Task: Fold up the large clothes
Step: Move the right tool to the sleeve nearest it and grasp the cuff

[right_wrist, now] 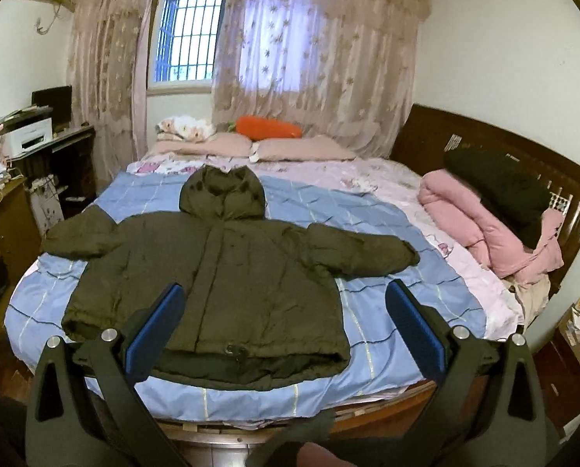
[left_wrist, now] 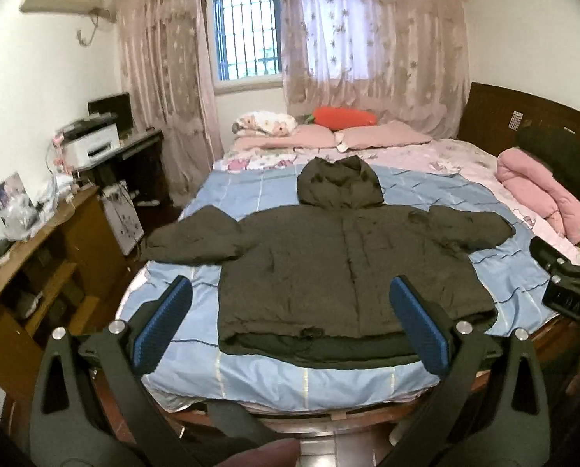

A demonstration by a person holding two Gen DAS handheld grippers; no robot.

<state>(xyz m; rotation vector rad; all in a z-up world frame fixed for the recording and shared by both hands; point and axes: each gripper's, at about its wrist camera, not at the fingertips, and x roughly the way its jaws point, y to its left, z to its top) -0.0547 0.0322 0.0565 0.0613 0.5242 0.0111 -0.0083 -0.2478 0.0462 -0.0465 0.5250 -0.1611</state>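
**Padded coat spread on the bed, both grippers empty**

I stand at the foot of a bed (left_wrist: 251, 385) and hold a hand-held gripper in each hand. My left hand-held gripper (left_wrist: 290, 327) is released, its blue pads (left_wrist: 161, 323) spread wide with nothing between them. My right hand-held gripper (right_wrist: 286, 330) is released and empty in the same way. Both hang above the near edge of the bed, apart from the cloth.

A dark olive hooded coat (left_wrist: 329, 260) lies flat, front up, on a blue checked sheet (right_wrist: 387, 284). Its hood (right_wrist: 222, 194) points toward the pillows (right_wrist: 301, 150) at the far end. Both sleeves stretch out sideways; the left sleeve (left_wrist: 192, 237) reaches the edge of the bed. The hem lies nearest me, with a darker lining showing beneath it. A rolled pink quilt (right_wrist: 484, 229) sits well apart on the right.

The coat looks thick and puffy, so I judge it soft, light for its bulk, and springy: folds will likely bounce back open. The shell may be slippery. I would pinch each sleeve near the cuff, taking both layers, and fold it across the chest first.
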